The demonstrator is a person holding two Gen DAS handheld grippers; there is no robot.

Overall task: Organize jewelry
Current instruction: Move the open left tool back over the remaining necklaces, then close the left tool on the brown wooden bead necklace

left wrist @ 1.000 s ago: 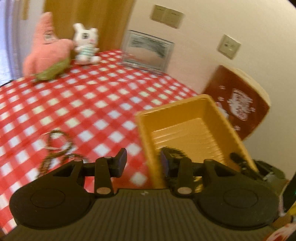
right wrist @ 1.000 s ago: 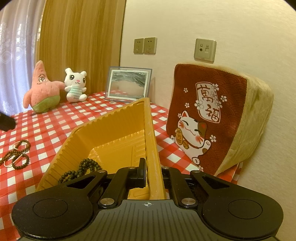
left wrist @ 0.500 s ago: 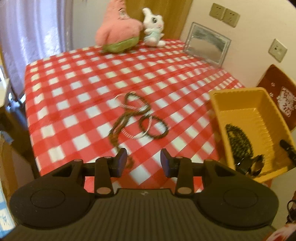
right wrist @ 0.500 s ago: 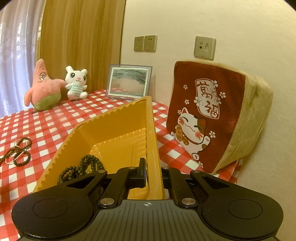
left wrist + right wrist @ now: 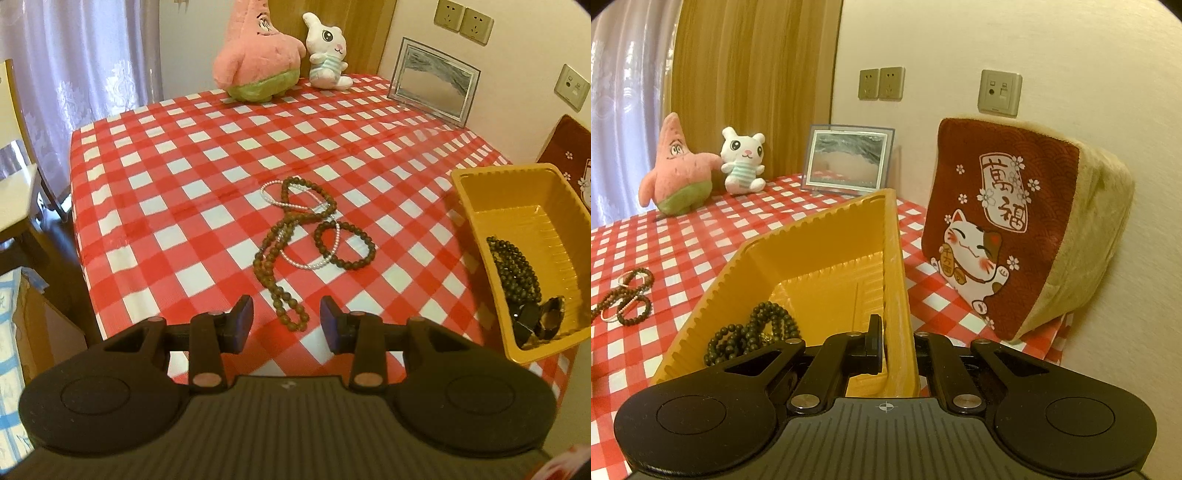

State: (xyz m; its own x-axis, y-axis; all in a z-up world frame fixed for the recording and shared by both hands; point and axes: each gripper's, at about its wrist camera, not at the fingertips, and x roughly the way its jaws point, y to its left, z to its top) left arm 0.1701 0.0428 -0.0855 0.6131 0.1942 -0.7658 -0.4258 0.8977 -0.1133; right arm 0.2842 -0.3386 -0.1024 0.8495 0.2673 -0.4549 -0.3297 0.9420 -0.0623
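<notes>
**Beads on the cloth, tray at the table's edge**

From the left wrist we see a tangle of jewelry (image 5: 295,236) mid-table on the checked tablecloth (image 5: 166,177): a long brown bead strand, a white pearl loop and a dark bead bracelet, overlapping. Our left gripper (image 5: 286,323) hangs just above the strand's near end, jaws partly apart and empty. Bare cloth surrounds the tangle.

From the right wrist, our right gripper (image 5: 895,350) is clamped on the yellow tray (image 5: 812,243) by its near right wall. Dark beads (image 5: 753,332) lie inside. A cat cushion (image 5: 1015,229) stands just right.
</notes>
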